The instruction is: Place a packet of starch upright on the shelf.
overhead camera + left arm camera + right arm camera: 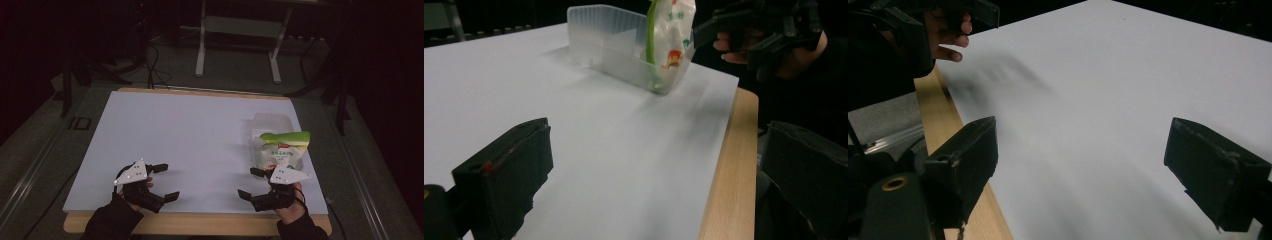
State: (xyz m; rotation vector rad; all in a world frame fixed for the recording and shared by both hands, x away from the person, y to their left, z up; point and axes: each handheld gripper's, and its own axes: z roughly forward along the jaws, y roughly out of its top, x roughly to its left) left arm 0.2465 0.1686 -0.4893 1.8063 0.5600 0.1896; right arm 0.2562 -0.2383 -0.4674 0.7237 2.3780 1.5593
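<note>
A clear plastic bin [270,123] stands at the right of the white table top [190,135]. A white pouch with a green top [283,148] leans upright at the bin's near end. The left gripper view has the bin [606,42] and the pouch [672,35] ahead. My left gripper [167,182] rests near the front left, open, with nothing between its jaws [659,180]. Just in front of the pouch, my right gripper [248,182] is open and empty too [1088,170]. The two grippers point toward each other.
A wooden strip [200,223] runs along the table's front edge. Beyond the table, a white desk frame [237,30] and cables [155,65] are on the dark floor. Bare white surface spreads between the grippers and to the far left.
</note>
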